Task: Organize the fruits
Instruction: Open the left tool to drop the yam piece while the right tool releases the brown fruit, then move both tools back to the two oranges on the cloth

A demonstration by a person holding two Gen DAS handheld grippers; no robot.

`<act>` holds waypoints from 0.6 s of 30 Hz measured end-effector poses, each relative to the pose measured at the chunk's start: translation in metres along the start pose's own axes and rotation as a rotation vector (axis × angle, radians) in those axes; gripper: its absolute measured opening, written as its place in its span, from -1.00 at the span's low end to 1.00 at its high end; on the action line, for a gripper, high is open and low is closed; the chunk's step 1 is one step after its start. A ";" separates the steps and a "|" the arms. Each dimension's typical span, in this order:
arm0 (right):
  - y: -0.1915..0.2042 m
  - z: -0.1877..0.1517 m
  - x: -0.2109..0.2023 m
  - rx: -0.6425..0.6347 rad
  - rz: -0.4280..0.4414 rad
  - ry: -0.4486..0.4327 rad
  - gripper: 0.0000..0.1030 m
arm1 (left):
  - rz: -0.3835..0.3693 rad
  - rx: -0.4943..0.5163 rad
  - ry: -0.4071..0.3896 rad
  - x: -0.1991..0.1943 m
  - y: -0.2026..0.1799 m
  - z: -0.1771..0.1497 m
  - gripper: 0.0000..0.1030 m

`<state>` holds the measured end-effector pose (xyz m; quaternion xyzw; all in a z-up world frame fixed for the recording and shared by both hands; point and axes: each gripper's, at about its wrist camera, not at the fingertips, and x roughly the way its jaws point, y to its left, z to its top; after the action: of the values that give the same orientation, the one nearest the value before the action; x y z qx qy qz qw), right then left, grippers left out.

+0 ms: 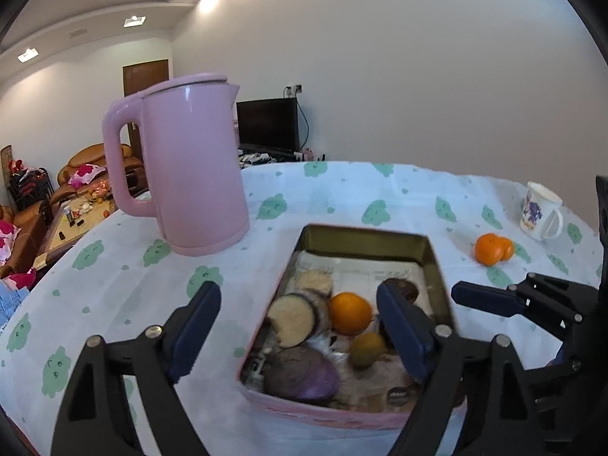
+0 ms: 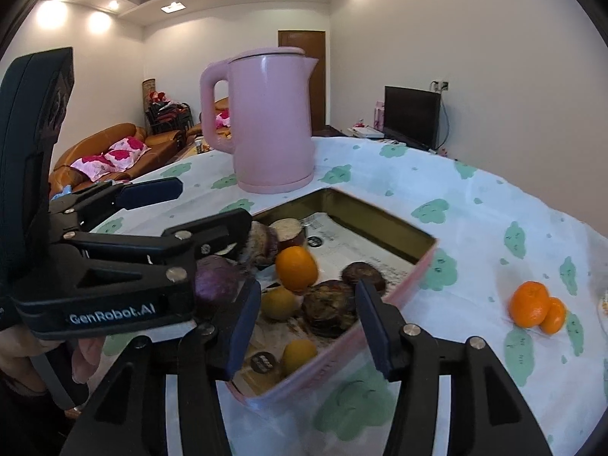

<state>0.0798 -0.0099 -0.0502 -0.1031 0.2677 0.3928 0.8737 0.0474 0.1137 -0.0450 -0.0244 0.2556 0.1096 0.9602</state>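
Note:
A pink tin with a gold inside holds an orange, a small yellow fruit, a purple round piece and pale cut slices. My left gripper is open above it, one finger outside the tin's left wall and the other over its inside, gripping nothing. In the right wrist view my right gripper is open over the tin's near end, above dark brown fruits and touching none. The orange lies just beyond. Two mandarins lie on the cloth to the right.
A tall pink kettle stands on the cloth behind the tin at the left. A white printed mug is at the far right, past the mandarins. The round table's edge curves close on the left. A person's hand holds the left gripper.

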 end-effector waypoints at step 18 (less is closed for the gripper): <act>-0.187 -0.014 -0.069 0.316 -0.396 -0.017 0.06 | -0.178 0.061 0.037 0.037 -0.145 0.039 0.72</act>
<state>0.1758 -0.1842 -0.0295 -0.0125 0.2928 0.1682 0.9412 0.1296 -0.0164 -0.0307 -0.0198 0.2731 0.0158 0.9616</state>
